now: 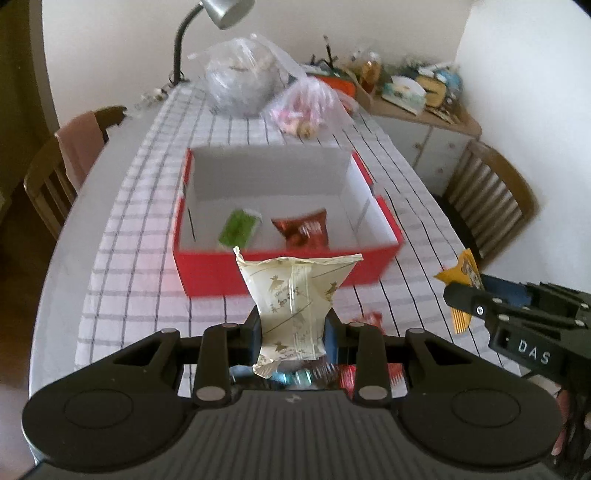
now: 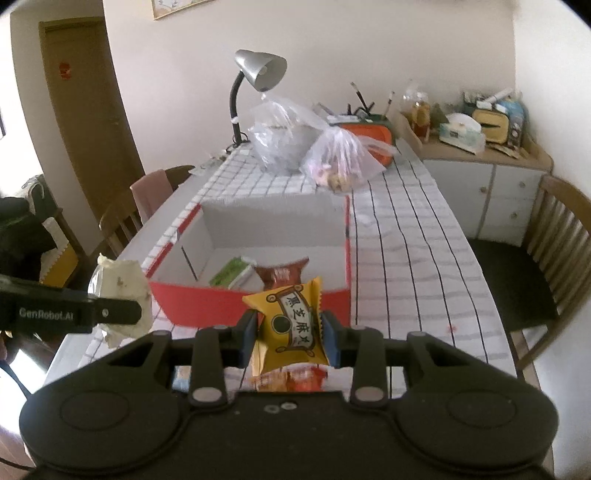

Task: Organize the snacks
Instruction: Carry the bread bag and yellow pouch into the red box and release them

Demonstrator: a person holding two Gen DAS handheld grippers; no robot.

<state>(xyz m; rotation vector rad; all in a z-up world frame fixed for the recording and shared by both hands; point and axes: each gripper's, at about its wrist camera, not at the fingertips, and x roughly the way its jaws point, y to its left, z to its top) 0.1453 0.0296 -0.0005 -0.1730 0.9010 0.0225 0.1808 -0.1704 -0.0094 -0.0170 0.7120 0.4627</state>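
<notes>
The left wrist view is taken from just behind the left gripper (image 1: 293,332), tilted down and forward over the checked tabletop (image 1: 129,229) toward the red box (image 1: 284,275), with the right gripper (image 1: 465,291) caught at its right edge. The right wrist view is taken from just behind the right gripper (image 2: 290,326), set further right and angled less steeply, so that the left gripper (image 2: 122,310) is seen at its left edge. The red box (image 2: 255,306), the tabletop (image 2: 406,236), the desk lamp (image 1: 221,11) (image 2: 260,70) and the plastic bags (image 1: 240,79) (image 2: 284,136) are shared by both views
</notes>
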